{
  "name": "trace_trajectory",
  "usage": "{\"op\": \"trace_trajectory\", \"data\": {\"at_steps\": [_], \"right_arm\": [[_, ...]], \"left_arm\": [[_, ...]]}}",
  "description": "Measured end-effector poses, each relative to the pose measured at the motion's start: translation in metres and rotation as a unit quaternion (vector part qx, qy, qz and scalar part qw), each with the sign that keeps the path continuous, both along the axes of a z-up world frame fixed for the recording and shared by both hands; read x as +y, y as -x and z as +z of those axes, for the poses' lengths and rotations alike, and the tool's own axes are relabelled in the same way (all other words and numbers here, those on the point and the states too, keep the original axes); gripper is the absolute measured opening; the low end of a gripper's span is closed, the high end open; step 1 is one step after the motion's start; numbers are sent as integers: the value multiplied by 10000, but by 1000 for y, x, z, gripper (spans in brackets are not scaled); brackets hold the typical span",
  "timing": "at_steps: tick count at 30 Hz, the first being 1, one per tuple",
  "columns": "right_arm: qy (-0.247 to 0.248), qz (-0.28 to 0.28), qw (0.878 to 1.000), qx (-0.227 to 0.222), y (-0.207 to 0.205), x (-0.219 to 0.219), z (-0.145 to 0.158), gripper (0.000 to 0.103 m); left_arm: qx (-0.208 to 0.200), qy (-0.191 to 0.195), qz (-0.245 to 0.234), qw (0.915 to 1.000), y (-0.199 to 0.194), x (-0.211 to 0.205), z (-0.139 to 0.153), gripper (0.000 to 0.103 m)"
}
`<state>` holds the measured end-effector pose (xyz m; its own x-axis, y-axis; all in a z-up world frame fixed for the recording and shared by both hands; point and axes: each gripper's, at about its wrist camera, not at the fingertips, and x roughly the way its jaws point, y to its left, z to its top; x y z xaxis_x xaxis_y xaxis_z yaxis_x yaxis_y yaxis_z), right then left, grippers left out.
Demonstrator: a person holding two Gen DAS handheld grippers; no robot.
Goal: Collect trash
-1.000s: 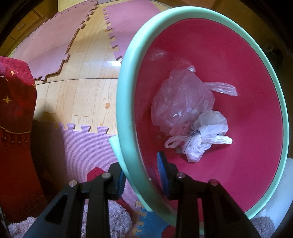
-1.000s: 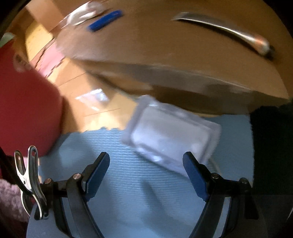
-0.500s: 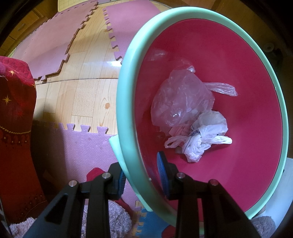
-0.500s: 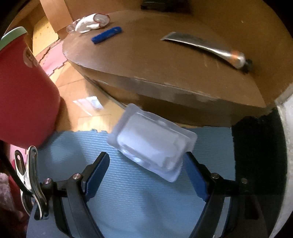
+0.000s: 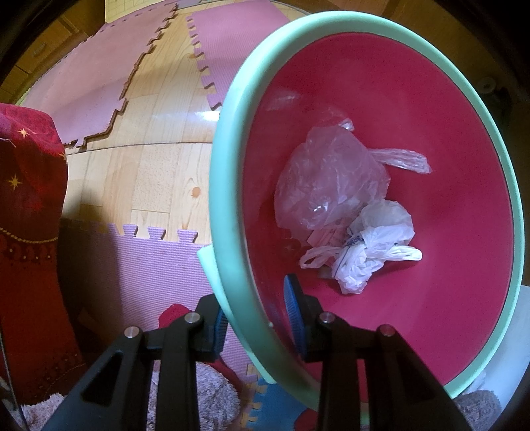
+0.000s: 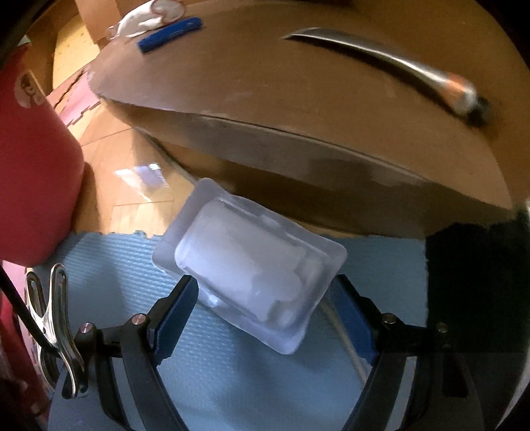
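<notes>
Left gripper: the left gripper (image 5: 255, 318) pointed down and was clamped on the rim of the bin (image 5: 225, 205), one blue pad outside the mint-green lip and the other inside against the red wall.
Bin: it was tilted toward the camera, so its red inside faced the lens; in the right wrist view its red outer wall (image 6: 36, 185) stood at the left edge.
Trash in the bin: a crumpled clear plastic bag (image 5: 328, 185) lay at the bottom, and a knotted white plastic bag (image 5: 371, 252) lay against its lower right side, touching it.
Right gripper: the right gripper (image 6: 265, 315) stood wide, its blue pads either side of a clear plastic blister pack (image 6: 251, 265); whether the pads touched the pack could not be told.
Blister pack: it lay tilted over the light blue foam mat (image 6: 232, 371), its upper corner reaching past the mat's edge over the wooden floor (image 6: 132, 185).
Cardboard: a large brown cardboard sheet (image 6: 298, 109) lay beyond the pack, carrying a blue stick-shaped item (image 6: 169, 34), a crumpled white wrapper (image 6: 145, 16) and a squeezed metal tube (image 6: 397, 66).
Floor on the left: pink foam mats (image 5: 109, 76) and a purple one (image 5: 139, 265) lay around bare wood floor.
</notes>
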<state>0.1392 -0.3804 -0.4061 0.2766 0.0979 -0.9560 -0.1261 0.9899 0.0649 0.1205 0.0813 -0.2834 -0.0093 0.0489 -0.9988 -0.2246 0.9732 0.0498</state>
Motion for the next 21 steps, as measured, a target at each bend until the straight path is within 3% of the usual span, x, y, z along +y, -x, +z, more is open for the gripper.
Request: {"op": "trace_trajectory", "data": {"at_steps": [6,14,21], "right_arm": [[-293,472,9985,15,-2,30,2,84],[-363,1571,9869,85,9,80,9,84],[794,2628,9606,-425,6,106,26,84]], "left_arm": [[0,-21,-5,10000,0,1,1,33],[-1,-17,-5,10000,0,1,1,33],[-1,-16,-4,10000,1,1,1,33]]}}
